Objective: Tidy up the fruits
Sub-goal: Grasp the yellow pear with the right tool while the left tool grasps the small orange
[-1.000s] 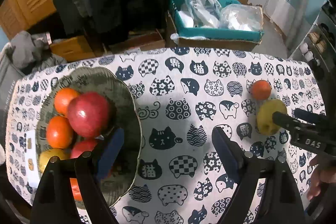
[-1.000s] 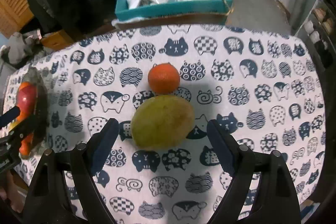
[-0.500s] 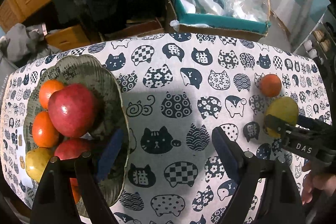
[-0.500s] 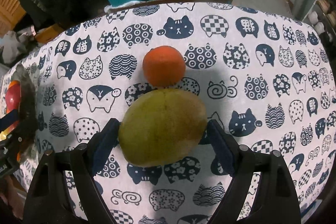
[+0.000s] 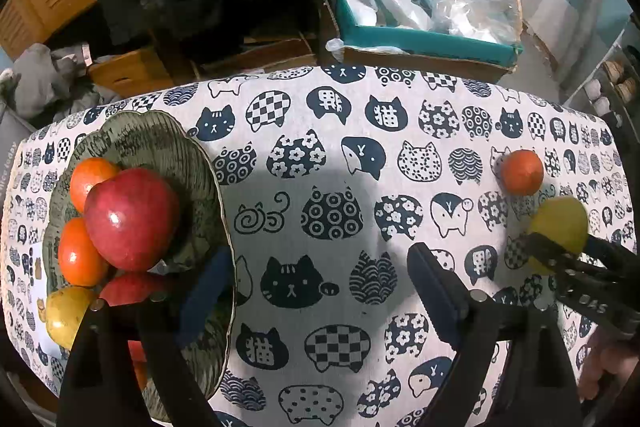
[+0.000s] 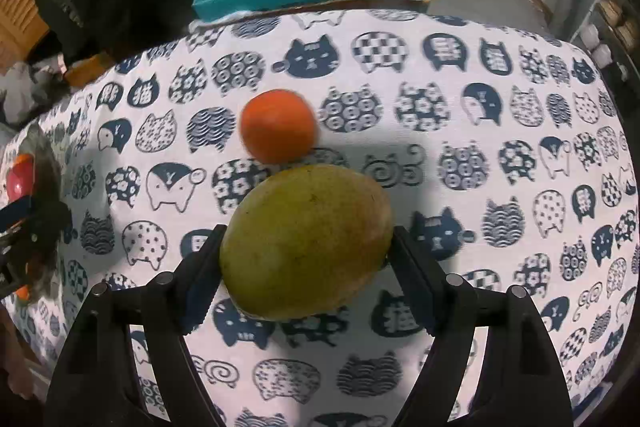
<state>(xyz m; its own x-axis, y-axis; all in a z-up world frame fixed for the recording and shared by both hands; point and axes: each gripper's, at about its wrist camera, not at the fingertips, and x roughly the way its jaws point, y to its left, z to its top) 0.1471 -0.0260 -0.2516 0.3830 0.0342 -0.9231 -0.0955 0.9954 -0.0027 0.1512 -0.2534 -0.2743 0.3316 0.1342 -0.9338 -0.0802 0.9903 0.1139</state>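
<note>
The mango [image 6: 306, 241] lies on the bench [image 6: 520, 131], which is covered with a cat-print cloth, between the fingers of the right hand-held gripper [image 6: 306, 259]. Its jaws have just been closing, and the pads now touch the fruit's two sides, grasping it. The skin is yellow-green with a faint reddish blush on the right and small dark specks. Just behind it, nearly touching, sits a small orange [image 6: 278, 125], slightly blurred.

The left hand-held gripper [image 5: 316, 283] hangs released over bare cloth, nothing between its fingers; its jaws have just been opening. One finger overlaps the rim of a green ribbed plate [image 5: 160, 143] holding a big red apple [image 5: 130, 217], oranges and a yellowish fruit, partly hidden by that finger. Beyond the bench edge stands a teal box [image 5: 420, 39] stuffed with plastic bags.
</note>
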